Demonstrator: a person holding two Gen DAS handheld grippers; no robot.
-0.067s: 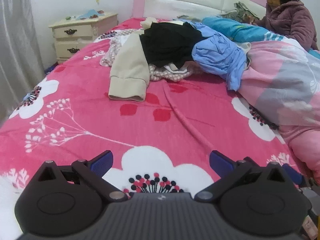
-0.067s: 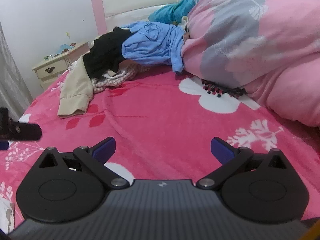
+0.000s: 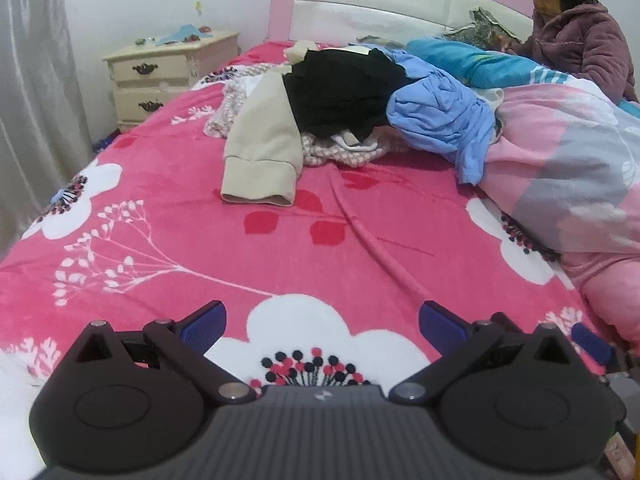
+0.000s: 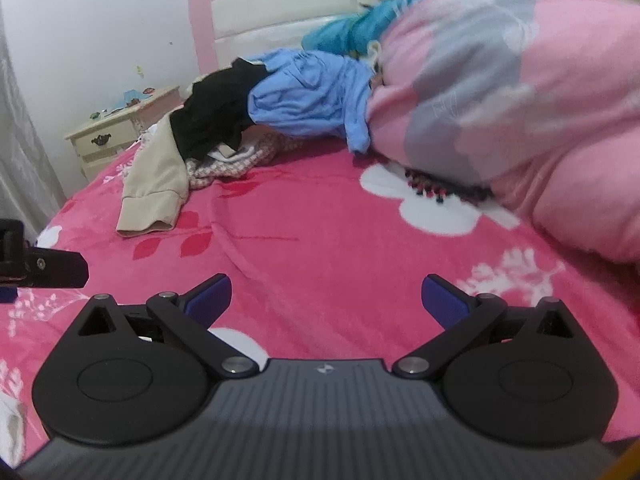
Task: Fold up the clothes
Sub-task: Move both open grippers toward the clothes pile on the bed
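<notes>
A heap of clothes lies at the far end of the bed: a beige garment, a black one, a light blue one and a pink knit piece underneath. My left gripper hovers open over the pink flowered bedspread, well short of the heap, holding nothing. My right gripper is open too, also empty and short of the heap. The left gripper's black body shows at the left edge of the right wrist view.
A bunched pink and grey quilt fills the bed's right side. A person in a purple robe sits by the headboard. A cream nightstand stands left of the bed, beside a grey curtain.
The right wrist view has shifted slightly and is blurred at the quilt, so the right gripper is moving. The left view is almost unchanged. Both stay open.
</notes>
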